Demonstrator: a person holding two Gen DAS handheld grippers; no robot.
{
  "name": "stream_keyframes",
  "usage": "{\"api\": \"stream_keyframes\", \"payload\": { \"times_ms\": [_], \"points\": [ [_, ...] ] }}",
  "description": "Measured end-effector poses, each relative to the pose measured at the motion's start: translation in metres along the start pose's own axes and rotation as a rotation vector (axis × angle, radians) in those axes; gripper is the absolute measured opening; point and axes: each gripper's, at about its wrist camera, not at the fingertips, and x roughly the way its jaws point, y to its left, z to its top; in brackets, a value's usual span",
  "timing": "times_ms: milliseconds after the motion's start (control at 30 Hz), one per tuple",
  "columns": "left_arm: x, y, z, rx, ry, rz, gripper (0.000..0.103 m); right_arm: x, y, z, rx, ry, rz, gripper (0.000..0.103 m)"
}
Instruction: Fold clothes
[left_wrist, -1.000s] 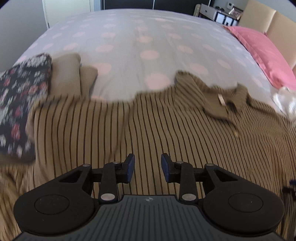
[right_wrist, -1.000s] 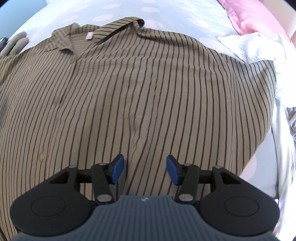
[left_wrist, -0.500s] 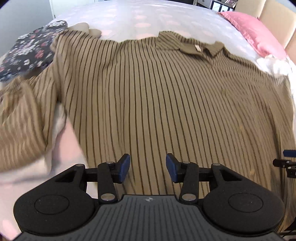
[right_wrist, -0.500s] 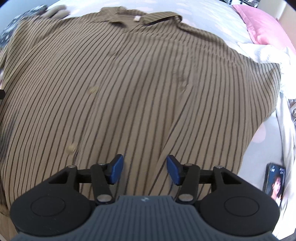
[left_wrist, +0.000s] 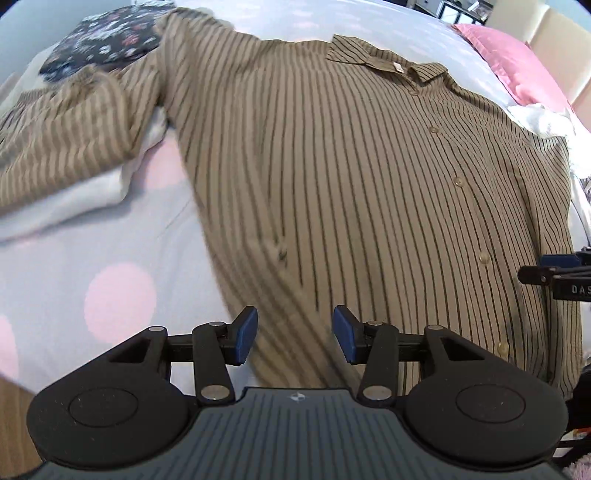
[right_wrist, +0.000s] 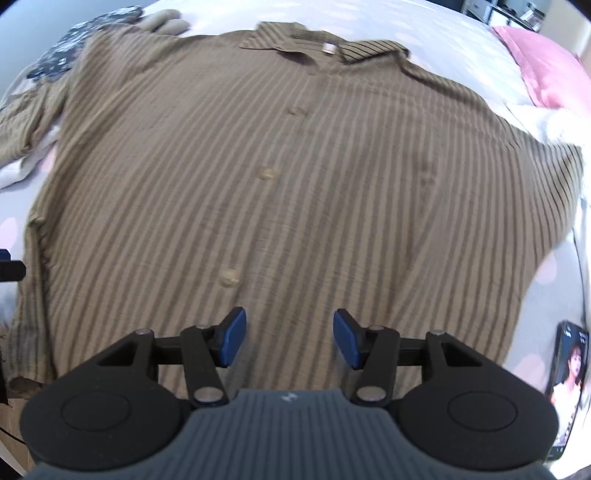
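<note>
Striped shirt (left_wrist: 351, 177) spread flat, front up, across the bed (left_wrist: 74, 258).
Left gripper (left_wrist: 294, 334) jaws opening, nothing between; right gripper (right_wrist: 289, 338) spread, empty. Only the right view shows a phone (right_wrist: 569, 376) at the bed's right edge.

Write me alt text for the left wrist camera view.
A tan button-up shirt with thin dark stripes lies spread face up on a white bedspread with pink dots, collar at the far end. The left gripper, blue-padded, hovers over the hem, jaws opening, nothing between them.
</note>
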Motion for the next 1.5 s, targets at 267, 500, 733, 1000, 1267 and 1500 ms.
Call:
{"api": "stream_keyframes", "payload": {
  "times_ms": [267,500,733,1000,1267,1500],
  "points": [
    [-0.02,-0.003,-0.035,-0.058,-0.001,-0.05,0.043,-0.001,0.035,0.01,-0.08,-0.006,0.049,0.056],
    [-0.011,-0.013,-0.051,-0.145,0.071,-0.062,0.042,0.003,0.052,0.01,-0.112,0.001,0.052,0.056],
    [0.01,-0.007,-0.054,-0.174,0.17,-0.025,0.002,0.0,0.053,0.012,-0.1,-0.01,0.04,0.056],
    [-0.048,0.03,-0.04,-0.223,0.158,-0.04,0.0,-0.003,0.055,0.014,-0.111,-0.013,0.057,0.056],
    [-0.031,0.076,-0.032,-0.159,0.35,0.128,0.0,-0.001,0.056,0.011,-0.124,0.007,0.065,0.056],
    [0.013,0.08,-0.047,-0.097,0.502,0.177,0.0,0.022,0.033,-0.002,-0.054,0.158,0.058,0.056]
  ]
}}
